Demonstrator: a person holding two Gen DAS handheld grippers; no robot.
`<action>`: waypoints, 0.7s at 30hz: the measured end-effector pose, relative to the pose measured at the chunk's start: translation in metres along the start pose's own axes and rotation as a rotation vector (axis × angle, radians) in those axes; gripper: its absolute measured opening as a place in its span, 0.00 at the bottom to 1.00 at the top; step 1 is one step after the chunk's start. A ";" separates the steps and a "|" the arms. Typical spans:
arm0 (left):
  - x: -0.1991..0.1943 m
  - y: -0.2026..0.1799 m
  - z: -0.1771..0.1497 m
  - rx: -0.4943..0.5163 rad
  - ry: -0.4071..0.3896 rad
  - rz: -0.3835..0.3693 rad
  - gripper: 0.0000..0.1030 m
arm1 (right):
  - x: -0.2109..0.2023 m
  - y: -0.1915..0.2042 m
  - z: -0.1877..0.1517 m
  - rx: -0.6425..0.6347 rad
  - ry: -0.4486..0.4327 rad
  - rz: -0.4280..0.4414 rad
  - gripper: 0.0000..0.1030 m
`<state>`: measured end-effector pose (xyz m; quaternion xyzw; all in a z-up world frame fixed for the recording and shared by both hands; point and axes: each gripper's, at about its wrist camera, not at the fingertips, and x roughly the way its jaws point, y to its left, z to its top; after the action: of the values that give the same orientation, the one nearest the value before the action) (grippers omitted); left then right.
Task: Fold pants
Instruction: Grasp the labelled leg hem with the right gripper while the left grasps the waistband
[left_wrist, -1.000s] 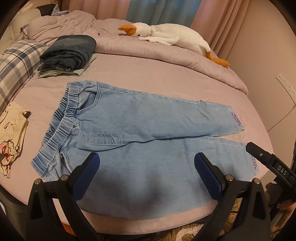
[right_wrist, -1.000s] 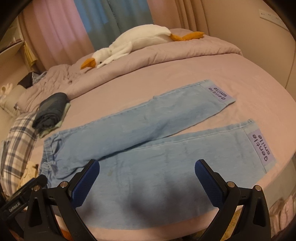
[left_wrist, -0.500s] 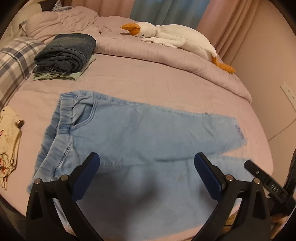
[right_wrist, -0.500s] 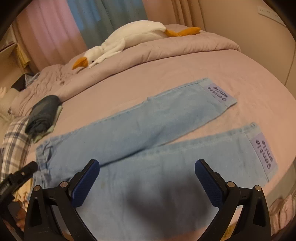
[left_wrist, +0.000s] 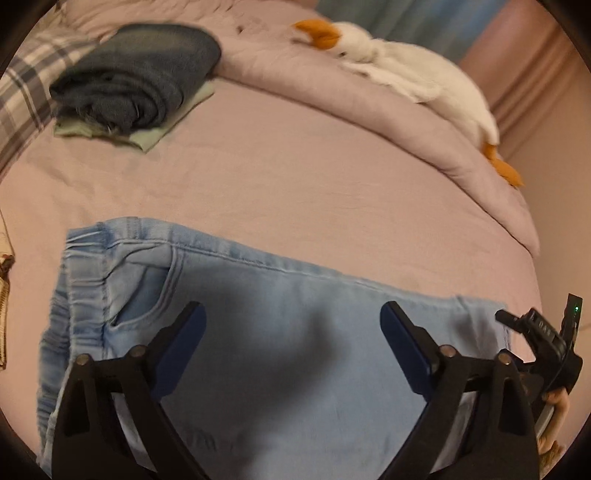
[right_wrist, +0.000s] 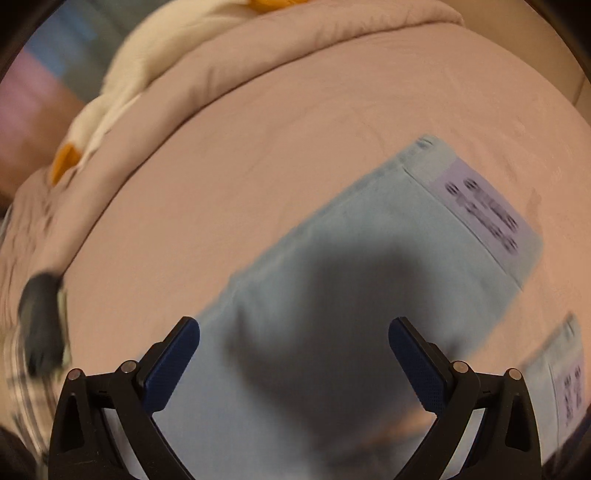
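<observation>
Light blue denim pants (left_wrist: 280, 332) lie flat on a pink bed, elastic waistband (left_wrist: 77, 280) at the left, legs running right. My left gripper (left_wrist: 291, 325) hovers open just above the hip and thigh area, nothing between its blue pads. In the right wrist view the far leg (right_wrist: 369, 258) ends in a cuff with a purple label (right_wrist: 484, 210); the near leg's labelled cuff (right_wrist: 569, 384) shows at the lower right. My right gripper (right_wrist: 293, 336) is open above the far leg, casting a dark shadow on it. The right gripper's body (left_wrist: 543, 343) shows at the left view's right edge.
A folded stack of dark jeans on a green garment (left_wrist: 136, 77) sits at the back left by a plaid pillow (left_wrist: 22, 92). A white plush goose (left_wrist: 406, 70) lies on the rolled pink duvet (left_wrist: 332, 96) at the back. Bare sheet (left_wrist: 277, 192) lies between.
Both grippers have moved forward and down toward the pants, which now fill more of each view. The right view is motion-blurred. Both stay open.
</observation>
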<state>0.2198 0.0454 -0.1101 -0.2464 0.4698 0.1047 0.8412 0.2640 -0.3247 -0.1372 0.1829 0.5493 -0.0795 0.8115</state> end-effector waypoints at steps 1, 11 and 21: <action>0.008 0.001 0.004 -0.013 0.019 0.010 0.88 | 0.010 0.001 0.011 0.015 0.009 -0.022 0.99; 0.009 0.001 -0.004 -0.003 0.024 0.077 0.86 | 0.054 0.023 0.027 -0.052 -0.034 -0.289 0.69; -0.030 0.002 -0.013 0.023 -0.086 0.112 0.87 | -0.025 0.000 -0.012 -0.039 -0.172 -0.083 0.08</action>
<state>0.1933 0.0420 -0.0913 -0.2055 0.4475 0.1567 0.8561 0.2438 -0.3215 -0.1178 0.1365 0.4861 -0.1177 0.8551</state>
